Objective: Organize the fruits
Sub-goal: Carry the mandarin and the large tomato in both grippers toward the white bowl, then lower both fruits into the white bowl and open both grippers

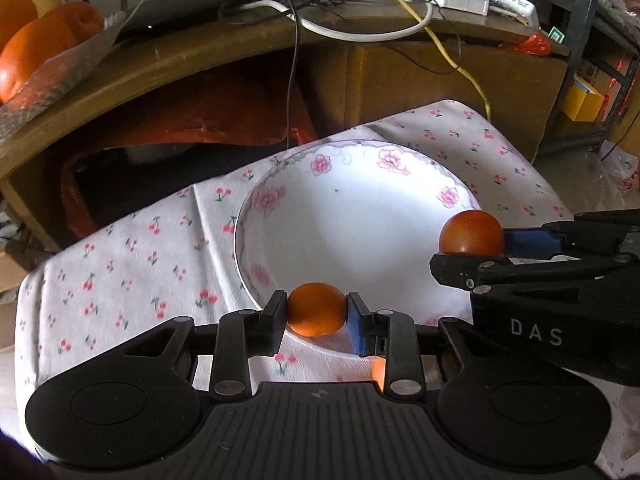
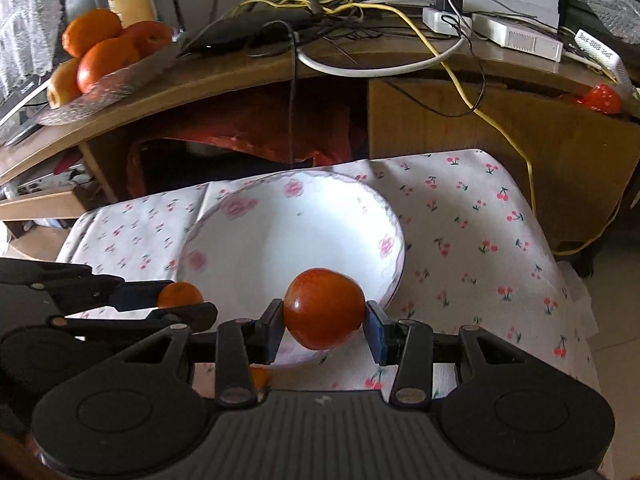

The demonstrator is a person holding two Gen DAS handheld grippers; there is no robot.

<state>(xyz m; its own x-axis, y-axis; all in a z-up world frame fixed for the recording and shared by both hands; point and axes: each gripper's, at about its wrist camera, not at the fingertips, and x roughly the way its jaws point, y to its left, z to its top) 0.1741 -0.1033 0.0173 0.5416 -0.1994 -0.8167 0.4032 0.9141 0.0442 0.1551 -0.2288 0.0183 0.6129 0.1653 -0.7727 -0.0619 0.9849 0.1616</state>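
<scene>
A white bowl-like plate [image 1: 320,168] with pink flowers on its rim sits on a cherry-print cloth [image 1: 132,256]. My left gripper [image 1: 317,312] is shut on a small orange fruit [image 1: 316,309], held over the plate's near rim. My right gripper [image 2: 324,318] is shut on a red tomato [image 2: 323,308], held over the plate's [image 2: 248,216] near right rim. In the left wrist view the tomato [image 1: 471,232] and right gripper [image 1: 476,246] come in from the right. In the right wrist view the orange fruit [image 2: 179,294] and left gripper [image 2: 176,300] show at the left.
Behind the cloth stands a curved wooden desk [image 2: 256,76] with tangled cables [image 2: 360,12], white boxes and a router. A foil tray [image 2: 96,88] of several oranges [image 2: 104,60] sits on its left end. A red bag [image 2: 248,136] fills the space under the desk.
</scene>
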